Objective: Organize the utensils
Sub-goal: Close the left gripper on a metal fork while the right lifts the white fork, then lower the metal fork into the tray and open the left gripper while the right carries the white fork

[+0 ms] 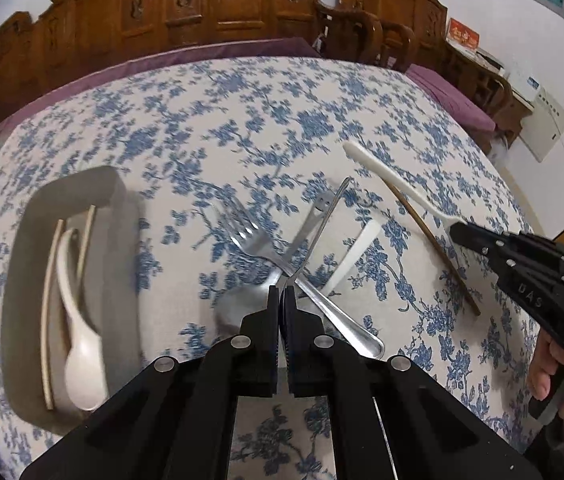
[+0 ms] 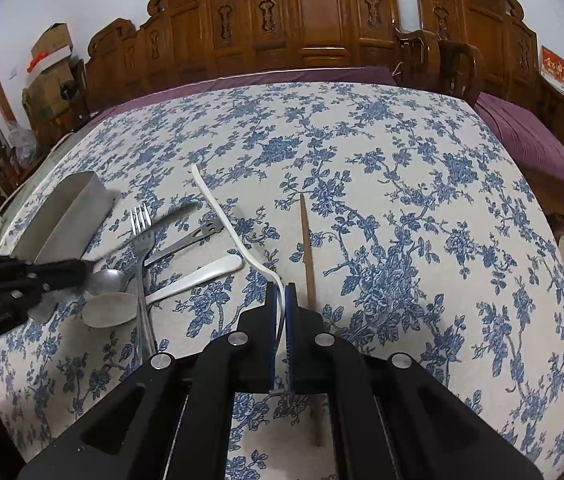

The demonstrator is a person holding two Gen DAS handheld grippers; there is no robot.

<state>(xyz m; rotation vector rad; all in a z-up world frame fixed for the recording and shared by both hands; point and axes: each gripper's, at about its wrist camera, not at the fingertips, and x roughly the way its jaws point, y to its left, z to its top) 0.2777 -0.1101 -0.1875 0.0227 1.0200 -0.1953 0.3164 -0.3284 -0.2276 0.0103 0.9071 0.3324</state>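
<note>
1. The left gripper had its jaws pressed almost together on a thin metal spoon handle, which arched up and away from the fingertips; its bowl lay just left of the jaws.
2. The right gripper was closed on the white plastic utensil, clamping it near its wider end, the long handle curving away over the tablecloth.
3. Taking the steel fork as the landmark: a metal utensil with a smiley-face cutout crossed just right of it, touching or overlapping it near the middle.
4. A second white handle lay right of the fork, close beside the crossed metal pieces.
5. Farther right of the fork a single brown chopstick lay flat, just beside the white utensil held by the right gripper.
6. Well left of the fork sat the grey utensil tray, holding a cream soup spoon and pale chopsticks.
7. Beyond the fork, past the far table edge, stood carved wooden chairs.
</note>
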